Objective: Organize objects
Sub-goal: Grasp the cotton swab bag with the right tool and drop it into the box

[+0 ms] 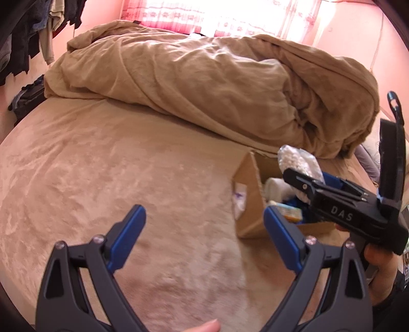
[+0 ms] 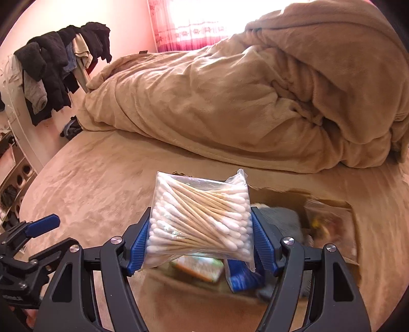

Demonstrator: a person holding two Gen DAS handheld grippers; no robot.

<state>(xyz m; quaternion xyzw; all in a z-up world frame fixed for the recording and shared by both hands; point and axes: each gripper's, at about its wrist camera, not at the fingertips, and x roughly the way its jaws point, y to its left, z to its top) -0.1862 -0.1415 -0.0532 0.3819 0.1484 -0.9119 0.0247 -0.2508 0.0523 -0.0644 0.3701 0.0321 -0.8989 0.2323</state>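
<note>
My right gripper (image 2: pixel 199 237) is shut on a clear bag of cotton swabs (image 2: pixel 202 219) and holds it above an open cardboard box (image 2: pixel 332 204) on the bed. The box holds a grey cloth (image 2: pixel 278 217), a blue packet (image 2: pixel 240 275) and a colourful packet (image 2: pixel 199 268). In the left wrist view the box (image 1: pixel 248 199) sits to the right, with the right gripper (image 1: pixel 304 178) and the swab bag (image 1: pixel 296 158) over it. My left gripper (image 1: pixel 204 229) is open and empty above the bare bed left of the box.
A bunched tan duvet (image 1: pixel 204 84) lies across the far half of the bed (image 1: pixel 102 178). Dark clothes (image 2: pixel 56 66) hang on a rack at the left wall. A dark bag (image 1: pixel 28 99) lies on the floor beside the bed. A curtained window (image 2: pixel 194 23) is behind.
</note>
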